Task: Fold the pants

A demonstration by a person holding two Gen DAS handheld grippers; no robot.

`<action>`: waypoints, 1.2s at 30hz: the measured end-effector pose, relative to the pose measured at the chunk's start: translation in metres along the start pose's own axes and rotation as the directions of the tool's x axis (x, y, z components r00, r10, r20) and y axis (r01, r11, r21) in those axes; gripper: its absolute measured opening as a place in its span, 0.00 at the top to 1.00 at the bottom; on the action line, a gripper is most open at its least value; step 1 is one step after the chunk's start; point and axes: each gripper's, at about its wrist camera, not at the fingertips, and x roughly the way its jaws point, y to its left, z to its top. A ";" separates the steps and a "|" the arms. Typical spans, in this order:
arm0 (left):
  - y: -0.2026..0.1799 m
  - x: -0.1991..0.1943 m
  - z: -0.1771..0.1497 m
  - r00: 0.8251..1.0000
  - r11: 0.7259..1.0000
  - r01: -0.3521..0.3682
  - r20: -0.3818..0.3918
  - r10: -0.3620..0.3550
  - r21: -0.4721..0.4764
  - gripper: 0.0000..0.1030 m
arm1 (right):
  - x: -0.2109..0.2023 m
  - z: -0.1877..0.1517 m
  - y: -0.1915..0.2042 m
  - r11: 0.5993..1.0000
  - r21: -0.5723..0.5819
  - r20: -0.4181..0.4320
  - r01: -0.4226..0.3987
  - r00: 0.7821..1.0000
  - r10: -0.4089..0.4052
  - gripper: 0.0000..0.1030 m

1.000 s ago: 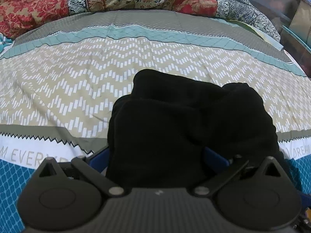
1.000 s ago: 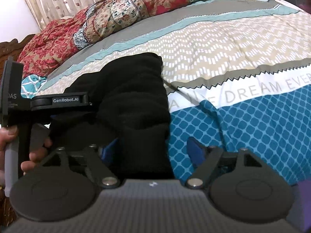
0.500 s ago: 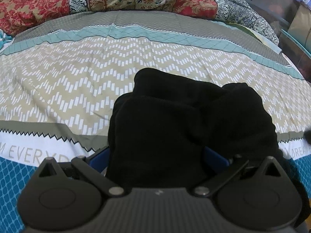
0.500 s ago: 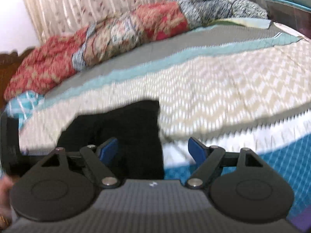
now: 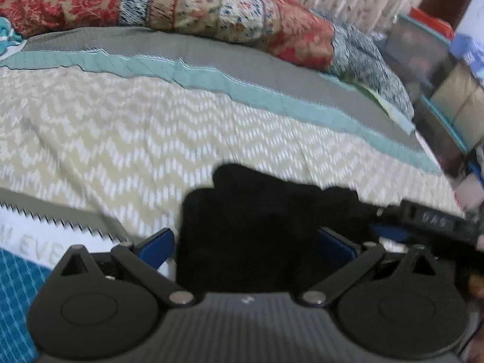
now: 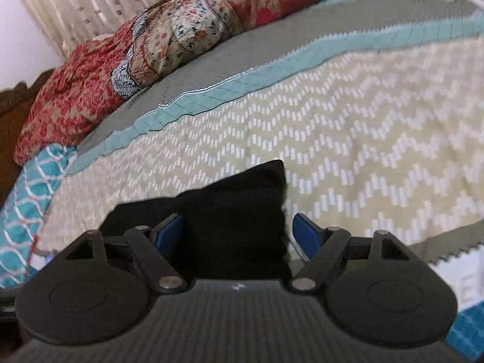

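The black pants point(image 5: 248, 211) lie in a folded bundle on the patterned bedcover point(image 5: 121, 127). My left gripper point(image 5: 246, 243) stands wide over the bundle's near left end, with the cloth filling the gap. A sliver of sheet shows beside the left blue finger point(image 5: 157, 243). My right gripper point(image 6: 239, 233) is open and straddles the right end of the pants point(image 6: 236, 199); a small gap shows before its right finger point(image 6: 305, 234). In the left wrist view, the right gripper's black body point(image 5: 423, 219) reaches in from the right, just past the pants.
A rolled red floral quilt point(image 5: 211, 6) lies along the far side of the bed, seen also as the quilt point(image 6: 151, 51). Storage boxes point(image 5: 438, 60) stand off the bed's right. A teal patterned cloth point(image 6: 27, 199) sits at the left bed edge. Curtains point(image 6: 75, 0) hang behind.
My right gripper swung from the blue bed edge over to the pants and now straddles them, appearing in the left wrist view. My left gripper rose and tilted; the pants look smaller there.
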 end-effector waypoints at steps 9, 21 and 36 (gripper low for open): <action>-0.003 0.034 0.023 0.997 0.999 -0.035 -0.067 0.035 -0.001 0.68 | -0.020 0.001 0.040 0.970 -0.245 0.085 0.002 0.996 0.019 0.80; -0.035 0.069 0.017 0.969 0.955 -0.245 0.076 0.235 0.168 0.45 | 0.022 -0.003 0.029 0.978 -0.146 0.119 0.150 0.984 -0.134 0.79; 0.003 -0.015 0.004 0.982 0.987 -0.162 0.102 0.161 0.002 0.08 | -0.055 -0.018 -0.014 0.999 0.009 0.139 -0.032 0.990 0.031 0.19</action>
